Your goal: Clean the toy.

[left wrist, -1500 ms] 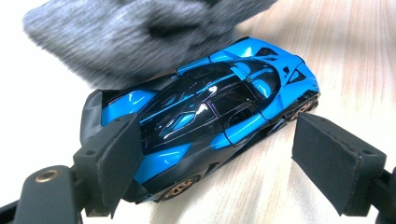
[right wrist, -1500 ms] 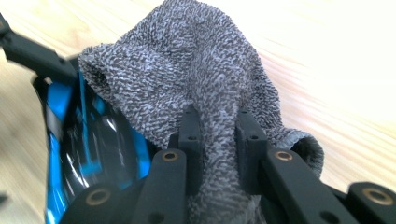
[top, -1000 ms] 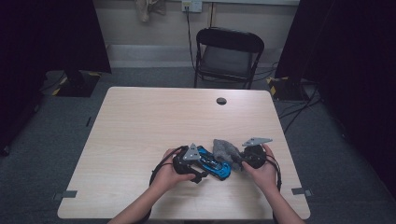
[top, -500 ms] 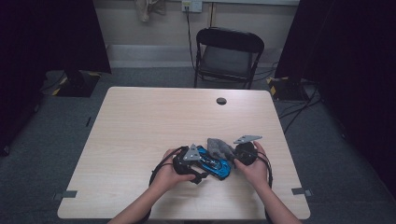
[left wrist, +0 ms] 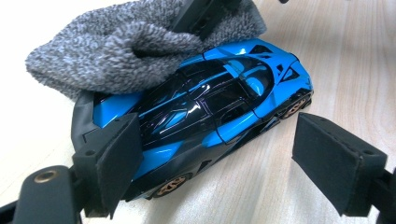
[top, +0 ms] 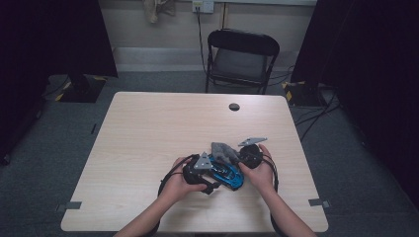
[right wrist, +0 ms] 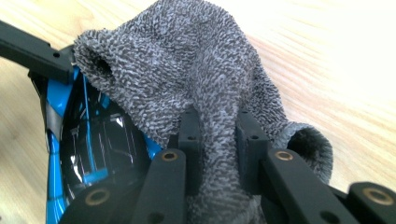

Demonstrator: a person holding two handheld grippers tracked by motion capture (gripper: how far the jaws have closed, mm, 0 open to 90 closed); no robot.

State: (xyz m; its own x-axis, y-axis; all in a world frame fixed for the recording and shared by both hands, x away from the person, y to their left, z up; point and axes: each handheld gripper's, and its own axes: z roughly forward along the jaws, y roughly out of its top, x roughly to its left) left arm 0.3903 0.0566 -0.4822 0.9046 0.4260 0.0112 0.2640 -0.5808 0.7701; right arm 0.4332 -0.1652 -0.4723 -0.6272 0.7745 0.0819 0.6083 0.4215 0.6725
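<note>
A blue and black toy car (left wrist: 210,102) lies on the table between the jaws of my left gripper (left wrist: 222,135). The left pad rests against the car's side, while the right pad stands apart from it, so the gripper is open. My right gripper (right wrist: 218,123) is shut on a grey knitted cloth (right wrist: 196,70), which lies draped over one end of the car (right wrist: 88,140). In the high view the car (top: 228,176) sits near the table's front edge, with the left gripper (top: 201,168) at its left, the right gripper (top: 247,154) at its right and the cloth (top: 221,149) over it.
The light wooden table (top: 148,128) has a small round black cap (top: 234,106) near its far edge. A black folding chair (top: 242,54) stands behind the table. Cables trail from both grippers by the front edge.
My right gripper has moved left with the grey cloth, drawing it over the car. The left gripper has stayed in place around the car.
</note>
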